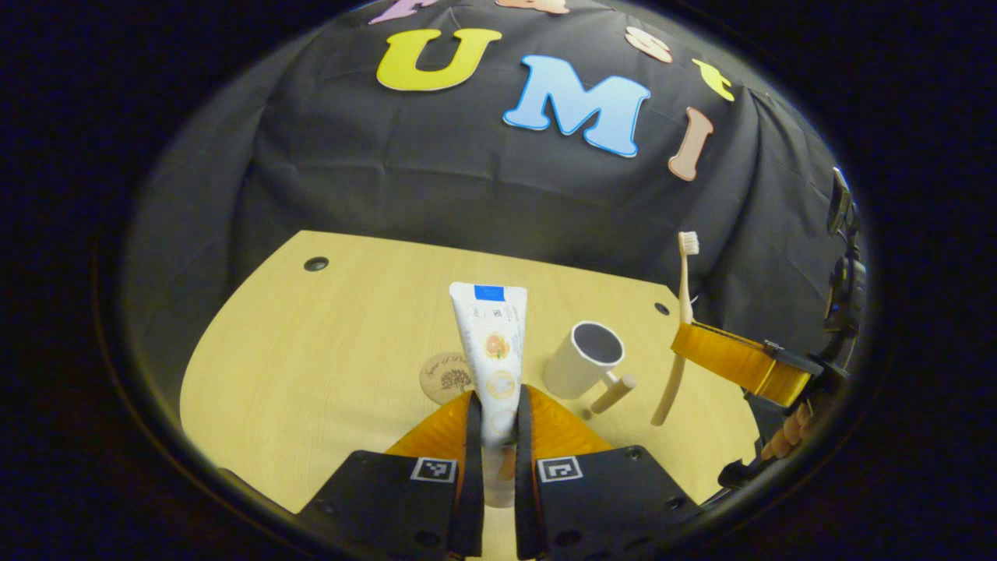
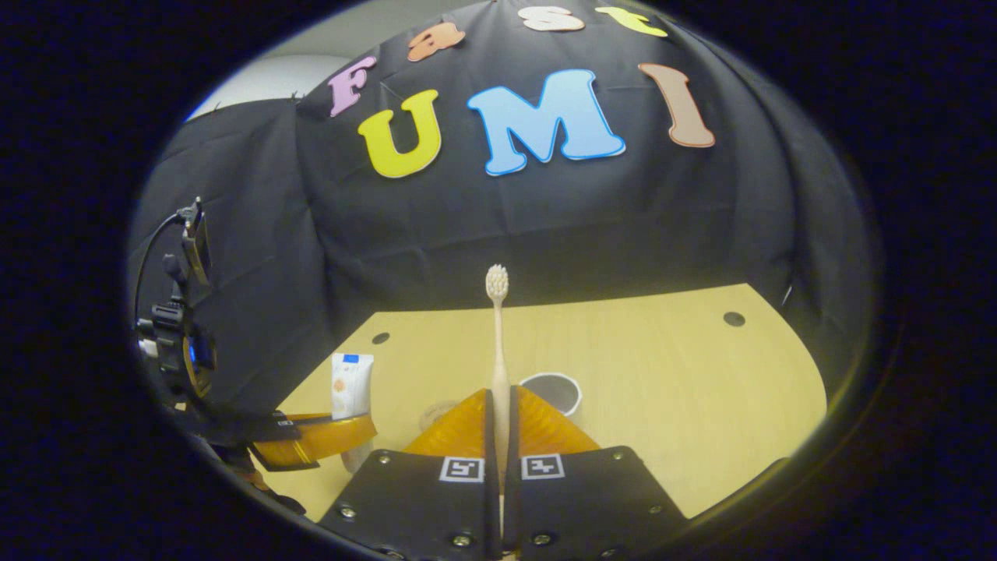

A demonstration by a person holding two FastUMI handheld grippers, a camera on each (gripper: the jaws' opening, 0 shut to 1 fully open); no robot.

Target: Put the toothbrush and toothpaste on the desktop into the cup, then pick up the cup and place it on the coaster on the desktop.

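Toothpaste (image 1: pixel 494 351) stood upright above the desktop (image 1: pixel 327 374), pinched by left gripper (image 1: pixel 497 425). Toothbrush (image 2: pixel 498 343) upright, bristles up, clamped in right gripper (image 2: pixel 498 425). Cup (image 1: pixel 584 360) sat on the desk between them, mouth open, handle toward the camera. Coaster (image 1: pixel 445 377) lay just left of the cup.

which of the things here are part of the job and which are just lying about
Part of the job:
- white toothpaste tube, clamped in the left tongs
- beige toothbrush, clamped in the right tongs
- white cup with a wooden handle
- round light coaster

Just there:
- light wooden desktop; nothing else lies on it
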